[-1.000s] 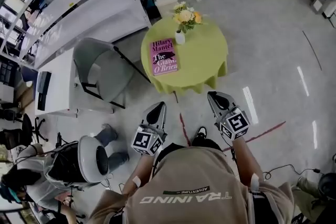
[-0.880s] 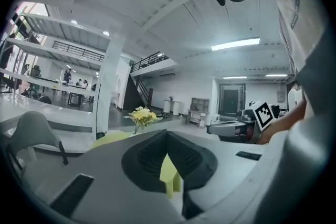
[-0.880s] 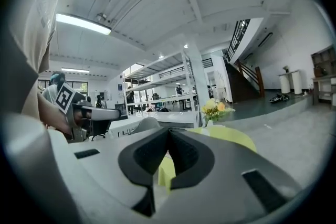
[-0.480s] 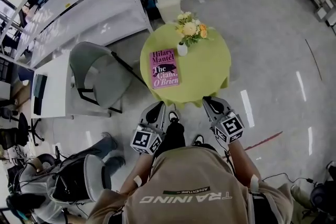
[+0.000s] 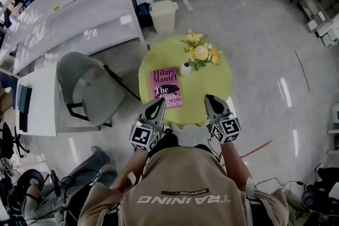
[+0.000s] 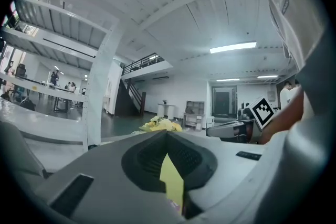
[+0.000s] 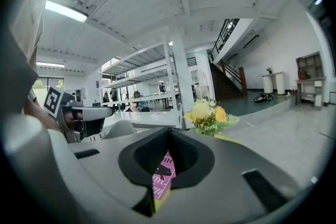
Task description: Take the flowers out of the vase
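Left tongs (image 5: pixel 158 101) and right tongs (image 5: pixel 210 99) were both closed and empty, at the near edge of the round green desk (image 5: pixel 214 87). Ahead, between the 2 and nearer the right, stood the flowers (image 5: pixel 200 53) in a small white vase (image 5: pixel 186 69). The bunch looked light and soft, with blooms easy to crush. Gripping low on the stems seemed best, with 1 pair steadying the tippy vase.

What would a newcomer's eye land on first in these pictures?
The round table with its yellow-green cloth stands out mid-floor, with yellow and orange flowers in a small white vase near its far side and a pink book on its left. The left tool and right tool are held at its near edge, both shut and empty.
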